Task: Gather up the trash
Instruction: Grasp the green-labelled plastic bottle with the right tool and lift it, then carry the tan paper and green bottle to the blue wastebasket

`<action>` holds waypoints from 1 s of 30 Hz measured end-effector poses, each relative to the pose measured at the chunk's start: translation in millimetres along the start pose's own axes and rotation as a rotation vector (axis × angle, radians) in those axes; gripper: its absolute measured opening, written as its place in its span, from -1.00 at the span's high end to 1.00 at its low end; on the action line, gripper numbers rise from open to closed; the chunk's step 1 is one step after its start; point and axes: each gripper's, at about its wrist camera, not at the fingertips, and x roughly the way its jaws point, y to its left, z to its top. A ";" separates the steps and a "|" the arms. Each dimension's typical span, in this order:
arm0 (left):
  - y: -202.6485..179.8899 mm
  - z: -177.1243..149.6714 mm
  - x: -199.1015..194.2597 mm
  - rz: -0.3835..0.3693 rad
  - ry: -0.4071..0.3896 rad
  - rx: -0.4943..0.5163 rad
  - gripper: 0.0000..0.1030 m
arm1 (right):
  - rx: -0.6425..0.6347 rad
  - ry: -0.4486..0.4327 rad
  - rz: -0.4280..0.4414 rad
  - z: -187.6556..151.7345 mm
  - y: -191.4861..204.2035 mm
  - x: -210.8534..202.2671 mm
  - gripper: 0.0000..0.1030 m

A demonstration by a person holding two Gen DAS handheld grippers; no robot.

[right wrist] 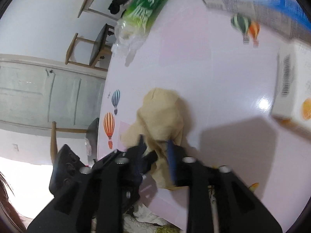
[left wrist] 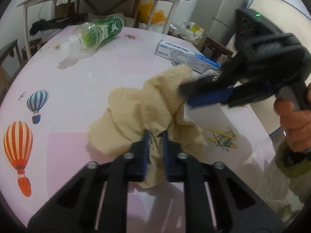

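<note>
On the pink surface (left wrist: 81,81), printed with hot-air balloons (left wrist: 18,147) at its left edge, a crushed clear bottle with a green label (left wrist: 97,33) lies on its side toward the far left. Nearer the middle sits the crumpled tan paper napkin (left wrist: 140,120), bunched up off the surface. The left gripper (left wrist: 155,136) comes in from below with its jaws clenched on the napkin's near fold; tan paper fills the narrow gap between the two blue-padded fingers and spills out beneath them. To the right, the right gripper (left wrist: 186,95) reaches in from the side, held by the person's right hand (left wrist: 295,124), and its blue fingers meet the napkin's upper right part. In the right wrist view the napkin (right wrist: 161,116) sits between that gripper's (right wrist: 155,141) fingers, the jaws grasping it, though blur softens the contact. Beyond it, a blue-and-white toothpaste box (left wrist: 186,56) lies flat, and a white carton with an orange print (right wrist: 291,89) rests at the far right.
</note>
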 end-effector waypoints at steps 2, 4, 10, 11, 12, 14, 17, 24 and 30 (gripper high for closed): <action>9.9 -1.8 -4.4 0.007 -0.008 -0.038 0.88 | -0.034 -0.051 -0.019 10.9 9.1 -17.8 -0.04; 19.9 -4.3 -10.4 0.032 -0.020 -0.069 0.89 | -0.057 -0.090 -0.033 28.7 22.7 -29.8 -0.15; 51.7 -12.7 -31.3 0.105 -0.047 -0.170 0.90 | -0.034 -0.206 -0.122 146.5 80.0 -0.9 -0.56; 57.4 -14.8 -35.8 0.116 -0.053 -0.189 0.90 | -0.029 -0.206 -0.140 165.8 86.4 11.0 -0.60; 62.6 -16.8 -39.8 0.125 -0.058 -0.205 0.90 | -0.024 -0.204 -0.172 188.2 94.5 27.8 -0.60; 70.5 -19.2 -45.1 0.138 -0.065 -0.237 0.90 | 0.006 -0.176 -0.262 233.7 109.6 71.7 -0.60; 79.4 -23.1 -52.3 0.161 -0.069 -0.262 0.90 | 0.049 -0.099 -0.390 284.9 116.6 137.2 -0.60; 92.3 -30.0 -65.8 0.176 -0.075 -0.304 0.90 | -0.008 -0.007 -0.411 290.7 112.3 197.4 -0.44; 92.8 -31.9 -67.8 0.176 -0.078 -0.298 0.90 | -0.164 0.060 -0.423 248.1 93.0 160.2 -0.34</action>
